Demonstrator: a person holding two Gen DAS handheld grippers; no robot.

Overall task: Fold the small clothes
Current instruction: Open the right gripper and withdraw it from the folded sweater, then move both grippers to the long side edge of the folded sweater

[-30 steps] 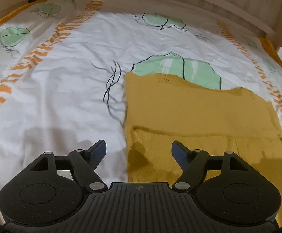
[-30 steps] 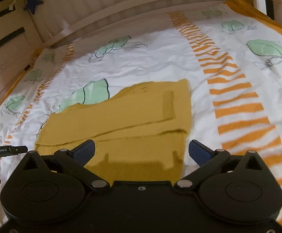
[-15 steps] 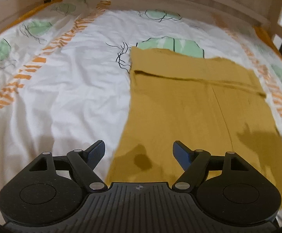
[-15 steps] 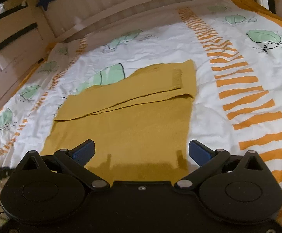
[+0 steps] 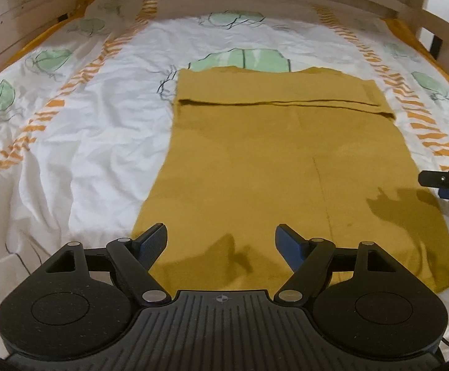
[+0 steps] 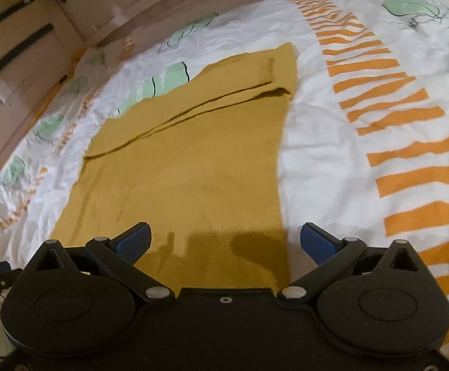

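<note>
On the patterned bedsheet (image 5: 79, 142), a soft, limp mustard sweater (image 5: 274, 167) lies flat below both open, empty grippers (image 5: 221, 242) (image 6: 226, 239), best pinched at its near corners.

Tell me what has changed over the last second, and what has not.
Both grippers have drawn back toward the near hem of the mustard garment, so more of it shows. The left gripper and right gripper stay open, holding nothing. The garment lies flat on the bedsheet with its far fold unchanged.

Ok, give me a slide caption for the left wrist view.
Open left gripper poised over the near hem of a mustard garment, far end folded, on a leaf-print bedsheet.
</note>
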